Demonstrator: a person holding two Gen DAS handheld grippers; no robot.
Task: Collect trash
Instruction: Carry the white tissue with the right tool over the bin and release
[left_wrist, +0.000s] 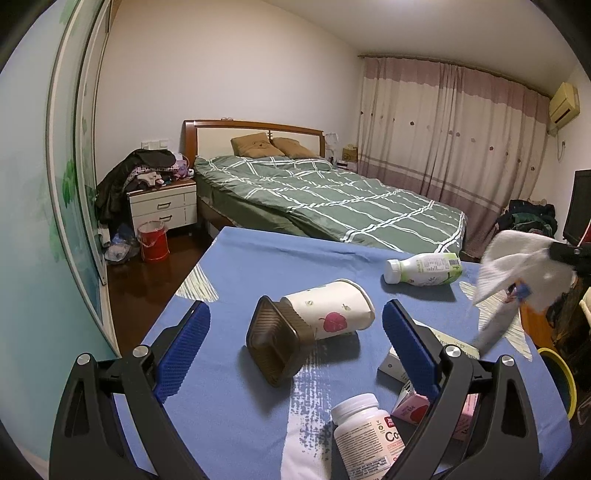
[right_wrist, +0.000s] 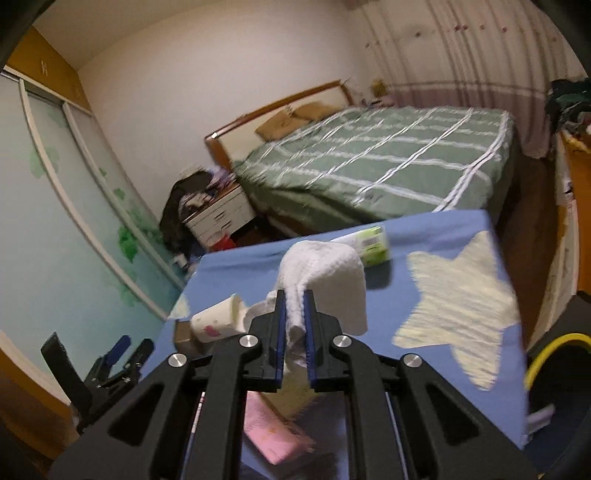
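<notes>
My right gripper (right_wrist: 294, 295) is shut on a crumpled white tissue (right_wrist: 325, 273) and holds it above the blue-covered table (right_wrist: 424, 229); the tissue also shows in the left wrist view (left_wrist: 517, 273) at the right edge. My left gripper (left_wrist: 295, 314) is open, its blue pads either side of a tipped paper cup (left_wrist: 328, 310) with a red leaf print and a brown plastic tray (left_wrist: 275, 345). A white and green bottle (left_wrist: 423, 268) lies further back. A white pill bottle (left_wrist: 364, 434) lies near me.
A pink carton (left_wrist: 412, 406) and a small white box (left_wrist: 393, 363) lie by my left gripper's right finger. A yellow-rimmed bin (left_wrist: 561, 376) sits off the table's right side. A green-quilted bed (left_wrist: 332, 195), nightstand (left_wrist: 162, 206) and red bucket (left_wrist: 153, 240) stand beyond.
</notes>
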